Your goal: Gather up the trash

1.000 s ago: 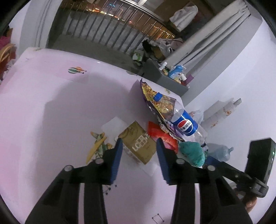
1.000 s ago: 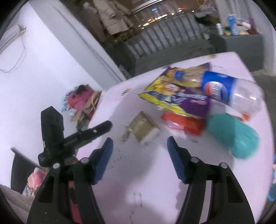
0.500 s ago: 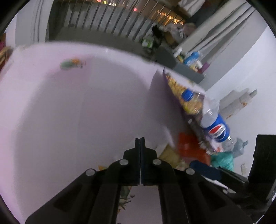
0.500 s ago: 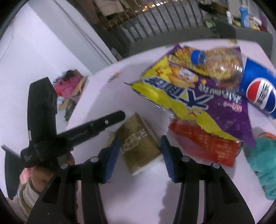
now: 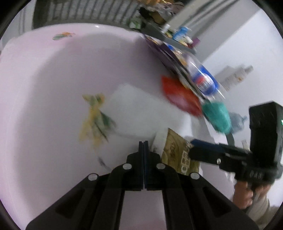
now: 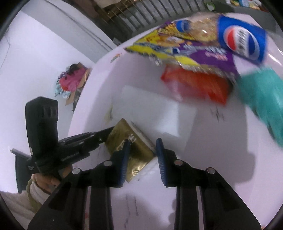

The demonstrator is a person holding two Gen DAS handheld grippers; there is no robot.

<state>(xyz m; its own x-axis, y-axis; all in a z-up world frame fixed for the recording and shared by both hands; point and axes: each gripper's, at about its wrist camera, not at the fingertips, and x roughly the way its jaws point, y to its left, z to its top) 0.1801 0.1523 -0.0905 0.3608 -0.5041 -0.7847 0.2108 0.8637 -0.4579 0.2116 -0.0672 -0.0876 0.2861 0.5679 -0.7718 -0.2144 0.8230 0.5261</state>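
Right wrist view: the right gripper [image 6: 142, 155] straddles a gold foil packet [image 6: 131, 152] lying on the pale pink table [image 6: 203, 168]; its 2 blue pads sit either side of the packet's near end, and whether they press it cannot be told. The left gripper [image 6: 110, 130] reaches in from the left, its tip at the packet's far edge. Beyond lie a white paper sheet [image 6: 159, 109], a red wrapper [image 6: 196, 85], a yellow-purple snack bag [image 6: 185, 47], a Pepsi bottle [image 6: 242, 40] and a teal bag [image 6: 261, 99].

Left wrist view: the left gripper [image 5: 143, 146] is clenched, pads together with nothing between them. Only this view shows a yellow-green wrapper [image 5: 95, 116] left of the sheet [image 5: 139, 111], and the right gripper [image 5: 192, 146] meeting the packet [image 5: 178, 155].

Surroundings: white walls, a railing [image 6: 141, 14] behind the table, and a cluttered grey shelf [image 5: 169, 37].
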